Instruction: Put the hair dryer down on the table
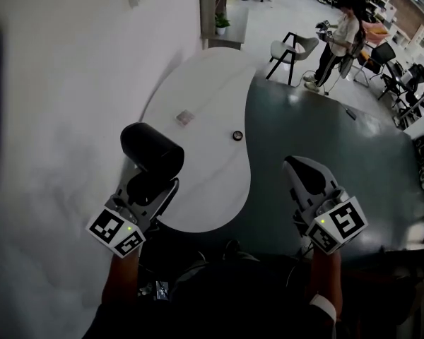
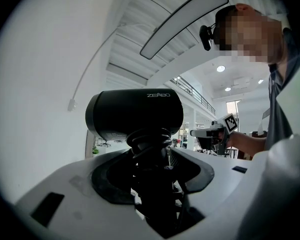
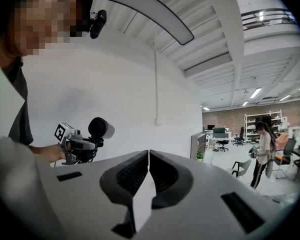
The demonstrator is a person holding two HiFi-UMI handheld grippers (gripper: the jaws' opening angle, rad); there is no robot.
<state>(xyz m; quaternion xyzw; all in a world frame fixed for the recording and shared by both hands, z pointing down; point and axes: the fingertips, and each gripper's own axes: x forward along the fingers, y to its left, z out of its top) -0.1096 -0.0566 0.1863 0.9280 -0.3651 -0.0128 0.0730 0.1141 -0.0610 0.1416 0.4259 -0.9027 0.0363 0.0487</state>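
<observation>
Black hair dryer (image 1: 152,149) held up over the white desk's (image 1: 205,104) near left edge, head view. Left gripper view: our left tool (image 2: 152,151) clamps its handle. Right gripper view: our right tool (image 3: 149,159) closed, empty.

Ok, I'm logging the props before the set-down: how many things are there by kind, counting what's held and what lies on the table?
hair dryer, held in the left gripper: 1
small pale flat item on the table: 1
small dark round item on the table: 1
Total: 3
</observation>
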